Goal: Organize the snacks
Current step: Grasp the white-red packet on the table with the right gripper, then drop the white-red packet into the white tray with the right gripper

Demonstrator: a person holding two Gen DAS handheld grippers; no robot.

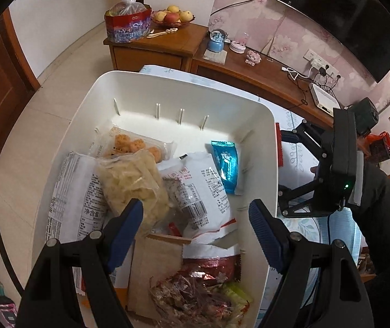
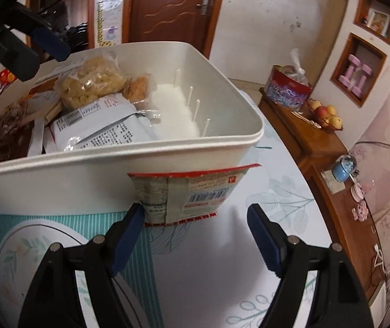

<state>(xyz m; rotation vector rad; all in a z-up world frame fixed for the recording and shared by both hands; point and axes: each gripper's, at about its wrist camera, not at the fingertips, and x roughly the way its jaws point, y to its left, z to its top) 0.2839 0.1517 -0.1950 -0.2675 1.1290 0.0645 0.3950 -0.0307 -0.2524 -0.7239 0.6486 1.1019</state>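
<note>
Hovering over the white bin (image 1: pixel 260 164), the left gripper (image 1: pixel 195 227) spreads its fingers wide above piled snack packets. Lower centre, the right gripper (image 2: pixel 195 224), fingers wide, approaches a red-edged packet (image 2: pixel 189 194) leaning outside the bin, likely next to go in.

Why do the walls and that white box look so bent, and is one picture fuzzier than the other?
Both views come through a fisheye lens, so straight edges bow and the corners go black. Left wrist view: sharp, the printing on the snack packets is crisp, the box evenly lit. Right wrist view: softer, the door slightly smeared, the tablecloth washed pale.
</note>
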